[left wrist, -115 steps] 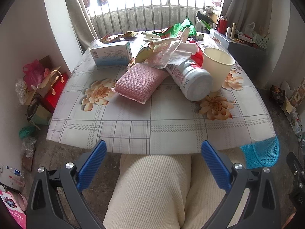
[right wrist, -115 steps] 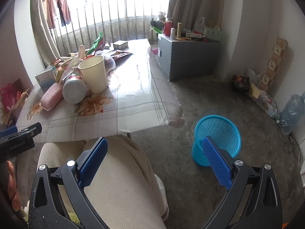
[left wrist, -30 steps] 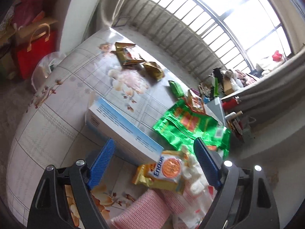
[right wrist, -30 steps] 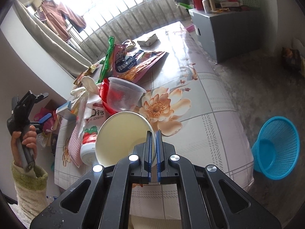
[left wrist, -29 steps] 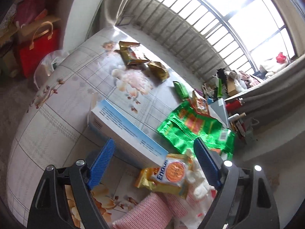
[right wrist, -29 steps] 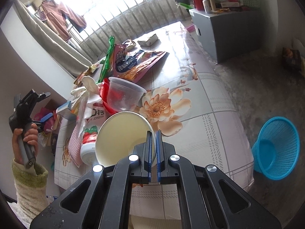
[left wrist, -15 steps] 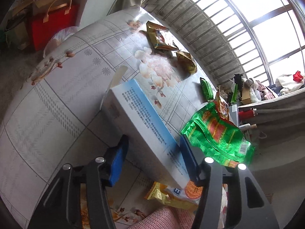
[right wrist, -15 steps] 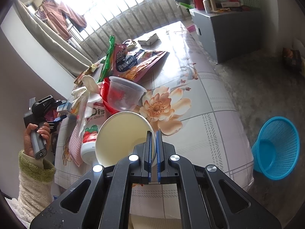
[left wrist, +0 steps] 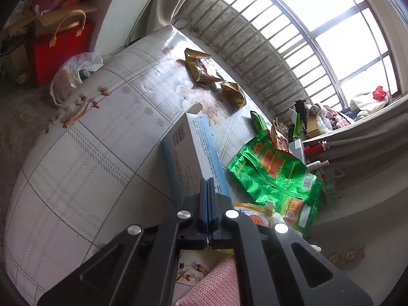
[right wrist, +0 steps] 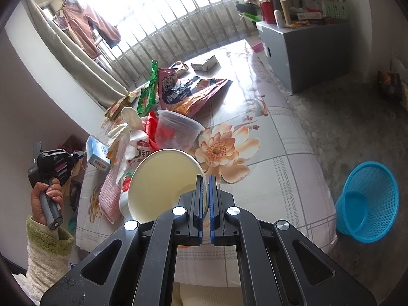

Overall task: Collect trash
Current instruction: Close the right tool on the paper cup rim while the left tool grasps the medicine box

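A: Left wrist view: left gripper (left wrist: 208, 186) clamped on blue box (left wrist: 190, 153), frame centre, above desk (left wrist: 76, 158).

B: Right wrist view: right gripper (right wrist: 205, 186) pinches paper cup (right wrist: 163, 181) rim, lower centre. Carry level to blue basket (right wrist: 367, 201), lower right; thin rim may slip.

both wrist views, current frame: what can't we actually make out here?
- Left wrist view: near end of the blue-and-white box is hidden behind the left gripper, so the contact itself is unseen.
- Right wrist view: right gripper pinches the paper cup rim; the cup's base is hidden by its own wall.
- White bottle: mostly covered by cup and wrappers.
- Blue basket: far inner wall out of sight.
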`<state>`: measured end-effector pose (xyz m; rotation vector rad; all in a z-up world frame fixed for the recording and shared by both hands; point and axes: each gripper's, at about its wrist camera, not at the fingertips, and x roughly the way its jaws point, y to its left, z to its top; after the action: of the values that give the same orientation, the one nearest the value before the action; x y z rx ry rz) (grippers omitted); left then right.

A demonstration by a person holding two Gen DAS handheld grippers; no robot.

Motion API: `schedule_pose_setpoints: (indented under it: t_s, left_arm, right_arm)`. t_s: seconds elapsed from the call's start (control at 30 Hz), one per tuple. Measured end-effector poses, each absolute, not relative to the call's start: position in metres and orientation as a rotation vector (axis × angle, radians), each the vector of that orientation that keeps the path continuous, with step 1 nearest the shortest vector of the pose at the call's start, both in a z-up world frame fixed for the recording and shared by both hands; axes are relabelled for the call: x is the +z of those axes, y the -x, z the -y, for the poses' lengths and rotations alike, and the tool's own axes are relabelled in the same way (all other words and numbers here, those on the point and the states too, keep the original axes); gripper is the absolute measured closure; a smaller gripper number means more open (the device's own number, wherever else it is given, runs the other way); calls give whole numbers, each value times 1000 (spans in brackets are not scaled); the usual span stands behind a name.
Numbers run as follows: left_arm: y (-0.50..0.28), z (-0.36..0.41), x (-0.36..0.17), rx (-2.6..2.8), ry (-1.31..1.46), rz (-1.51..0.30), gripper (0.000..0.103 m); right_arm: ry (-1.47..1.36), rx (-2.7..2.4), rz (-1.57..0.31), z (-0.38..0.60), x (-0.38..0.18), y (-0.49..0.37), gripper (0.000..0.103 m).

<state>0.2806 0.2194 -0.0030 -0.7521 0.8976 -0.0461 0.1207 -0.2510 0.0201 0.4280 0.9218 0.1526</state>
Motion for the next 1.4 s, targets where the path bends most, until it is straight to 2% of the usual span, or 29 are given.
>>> schedule_pose_setpoints:
  t_s: [0.07, 0.13, 0.17, 0.2, 0.33, 0.57, 0.63, 0.73, 0.77, 0.9, 1.17, 1.4]
  left_arm:
    - [-281, -221, -3, -51, 755, -914, 103]
    - [-283, -224, -4, -41, 765, -932, 87]
    - [-285, -226, -4, -29, 776, -941, 61]
    - [-286, -229, -4, -11, 795, -941, 44]
    - [-300, -228, -4, -5, 804, -952, 37]
    - [-337, -207, -24, 78, 663, -1049, 36]
    - [-336, -210, -33, 71, 696, -1046, 36]
    - [-328, -217, -34, 32, 738, -1007, 49]
    - [-325, -219, -34, 12, 751, -996, 59]
    - [-315, -232, -31, -7, 791, -976, 68]
    - [-272, -254, 2, -87, 812, -867, 70]
    - [-211, -231, 43, -228, 755, -797, 70]
  right_arm:
    - [-427, 152, -916, 250, 23, -117, 101]
    - [-426, 152, -910, 250, 25, -113, 101]
    - [-426, 150, -908, 250, 26, -111, 101]
    - [-425, 148, -906, 249, 27, -110, 101]
    - [-424, 134, -902, 251, 30, -105, 101]
    - [-442, 104, -904, 254, 29, -97, 101]
    - [-440, 99, -903, 254, 30, -96, 101]
    - [-439, 94, -906, 254, 30, -95, 101]
    - [-438, 95, -907, 254, 30, -95, 101]
    - [-435, 104, -906, 252, 29, -95, 101]
    - [-444, 119, -875, 253, 34, -88, 101]
    - [-486, 130, -835, 266, 37, -76, 101]
